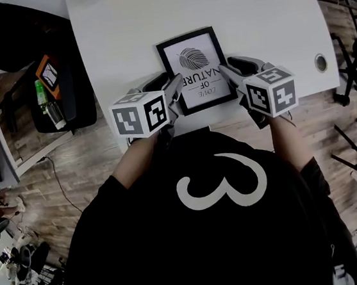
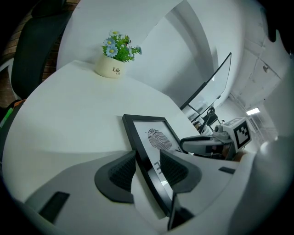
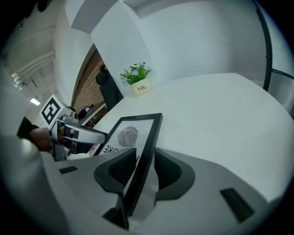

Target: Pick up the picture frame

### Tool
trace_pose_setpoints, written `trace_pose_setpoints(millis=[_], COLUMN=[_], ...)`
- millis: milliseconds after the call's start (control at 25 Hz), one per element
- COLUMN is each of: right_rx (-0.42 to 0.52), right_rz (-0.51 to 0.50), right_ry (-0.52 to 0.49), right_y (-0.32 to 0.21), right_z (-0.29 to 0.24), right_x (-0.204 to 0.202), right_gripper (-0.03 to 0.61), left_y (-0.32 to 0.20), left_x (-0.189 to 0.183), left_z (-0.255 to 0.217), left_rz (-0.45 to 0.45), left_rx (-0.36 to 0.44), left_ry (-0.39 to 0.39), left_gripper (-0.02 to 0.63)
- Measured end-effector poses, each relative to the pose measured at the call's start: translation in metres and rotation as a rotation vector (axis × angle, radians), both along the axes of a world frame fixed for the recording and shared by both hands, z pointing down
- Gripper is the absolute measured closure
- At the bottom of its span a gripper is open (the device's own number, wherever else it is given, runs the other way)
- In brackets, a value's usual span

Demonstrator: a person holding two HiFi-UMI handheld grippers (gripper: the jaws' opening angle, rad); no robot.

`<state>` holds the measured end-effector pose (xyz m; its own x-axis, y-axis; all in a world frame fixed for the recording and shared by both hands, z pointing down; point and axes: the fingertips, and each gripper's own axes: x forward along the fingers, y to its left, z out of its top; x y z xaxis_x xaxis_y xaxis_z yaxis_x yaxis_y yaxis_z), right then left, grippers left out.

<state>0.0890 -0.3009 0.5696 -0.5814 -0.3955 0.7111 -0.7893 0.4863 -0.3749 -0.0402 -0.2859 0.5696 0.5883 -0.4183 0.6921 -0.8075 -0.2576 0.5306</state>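
A black picture frame [image 1: 195,69] with a leaf print lies on the white table [image 1: 266,18] near its front edge. My left gripper [image 1: 174,84] is at the frame's left edge and my right gripper [image 1: 225,71] at its right edge. In the left gripper view the frame's rim [image 2: 156,137] runs between the left gripper's [image 2: 147,167] spread jaws, with a gap beside one pad. In the right gripper view the rim [image 3: 131,135] likewise passes between the right gripper's [image 3: 138,167] open jaws. Neither pair of pads visibly presses on it.
A small white pot of flowers [image 2: 115,55] stands at the table's far side, also visible in the right gripper view [image 3: 138,80]. A cable grommet [image 1: 320,62] sits at the table's right. A black chair [image 1: 71,106] and a green bottle [image 1: 42,97] are to the left.
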Motion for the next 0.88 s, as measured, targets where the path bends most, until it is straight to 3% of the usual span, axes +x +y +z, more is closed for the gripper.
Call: trace_pose_setpoints(millis=[320, 520, 880], right_rx=[-0.032, -0.01, -0.002], right_rz=[0.001, 0.017, 0.04], right_ry=[0.014, 0.03, 0.037], right_y=[0.0021, 0.0016, 0.0022], right_z=[0.0065, 0.0076, 0.0079], right_x=[-0.0036, -0.0036, -0.0013], right_gripper=[0.449, 0.454, 0.466], left_y=[-0.0024, -0.0033, -0.0023], left_x=[-0.0013, -0.004, -0.0022], left_z=[0.0032, 0.0056, 0.0058], left_rz=[-0.001, -0.004, 0.013], left_rx=[0.002, 0.023, 0.033], left_ry=[-0.048, -0.088, -0.117], left_gripper=[0.463, 0.497, 0.497])
